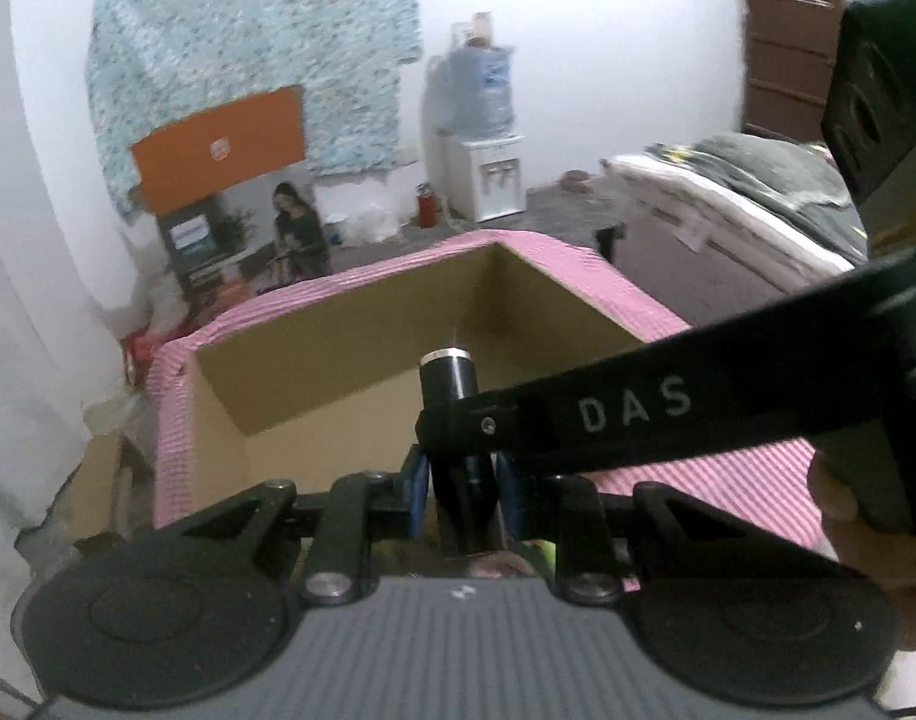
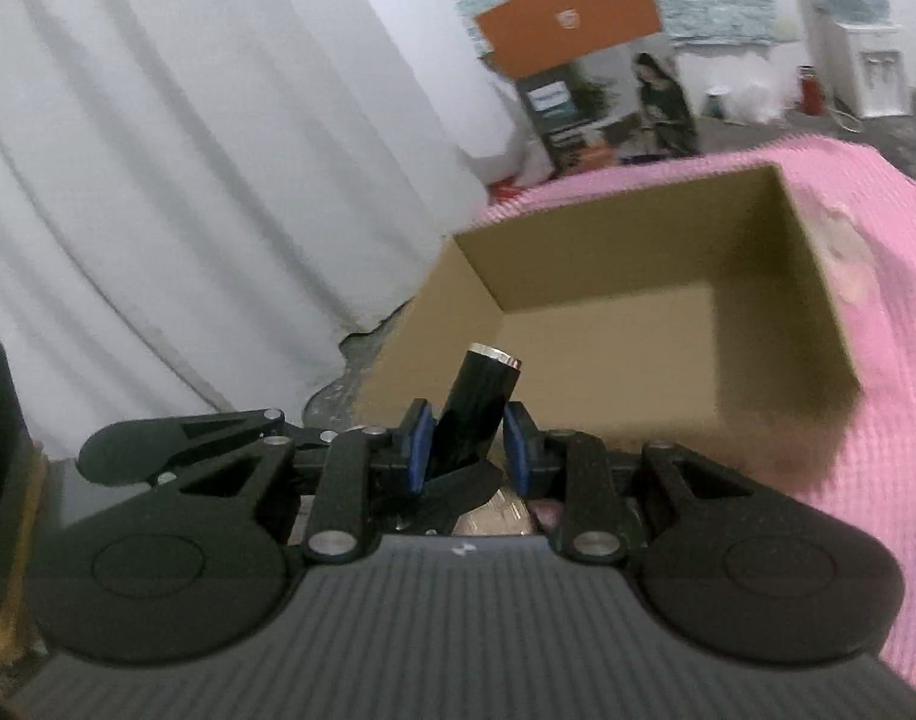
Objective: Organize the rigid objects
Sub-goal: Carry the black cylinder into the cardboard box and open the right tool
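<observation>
A black cylinder with a silver rim (image 1: 449, 378) stands between the blue pads of my left gripper (image 1: 461, 489), which is shut on it. The right gripper's arm (image 1: 632, 414), marked "DAS", reaches across and closes on the same cylinder. In the right wrist view my right gripper (image 2: 467, 450) holds the black cylinder (image 2: 482, 390) tilted between its blue pads. Both hold it over the near edge of an open cardboard box (image 1: 350, 354), also in the right wrist view (image 2: 638, 324). No object shows in the visible part of the box.
The box sits on a pink striped cloth (image 1: 728, 474), also in the right wrist view (image 2: 890, 396). White curtains (image 2: 188, 180) hang left. An orange-topped printed carton (image 1: 236, 192), a water dispenser (image 1: 482, 138) and a bed with bedding (image 1: 740, 198) stand beyond.
</observation>
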Tool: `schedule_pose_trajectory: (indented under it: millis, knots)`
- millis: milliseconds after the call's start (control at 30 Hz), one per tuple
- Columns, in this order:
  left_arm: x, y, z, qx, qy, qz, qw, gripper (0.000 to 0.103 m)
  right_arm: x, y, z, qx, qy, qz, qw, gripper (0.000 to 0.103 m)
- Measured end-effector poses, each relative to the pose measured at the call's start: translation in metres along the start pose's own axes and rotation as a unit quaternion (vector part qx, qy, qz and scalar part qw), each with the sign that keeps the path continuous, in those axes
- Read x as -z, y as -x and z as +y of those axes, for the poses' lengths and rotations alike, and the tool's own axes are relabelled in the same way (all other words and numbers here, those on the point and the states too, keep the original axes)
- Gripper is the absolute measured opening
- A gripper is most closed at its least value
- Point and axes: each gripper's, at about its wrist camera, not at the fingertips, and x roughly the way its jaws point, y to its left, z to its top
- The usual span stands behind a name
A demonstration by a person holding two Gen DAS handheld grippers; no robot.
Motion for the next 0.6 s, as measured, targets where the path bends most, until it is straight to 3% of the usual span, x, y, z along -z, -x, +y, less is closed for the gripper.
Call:
schedule_pose_trajectory:
  millis: [167, 300, 400, 600]
  knots:
    - [-0.032, -0.051, 0.054, -0.013, 0.027, 0.061, 0.9977, 0.025, -0.063, -0.068, -0.004, -0.018, -0.015, 0.062, 0.998, 0.026]
    - [-0.036, -0.097, 0.091, -0.019, 0.049, 0.12, 0.9914, 0.024, -0.097, -0.136, -0.02, -0.017, -0.05, 0.128, 0.99, 0.025]
    - [-0.037, -0.133, 0.116, -0.02, 0.073, 0.163, 0.9838, 0.023, -0.108, -0.185, -0.029, -0.013, -0.073, 0.165, 0.984, 0.025]
    - [-0.041, -0.171, 0.141, -0.051, 0.076, 0.196, 0.9762, 0.026, -0.114, -0.243, -0.037, -0.01, -0.096, 0.206, 0.974, 0.025]
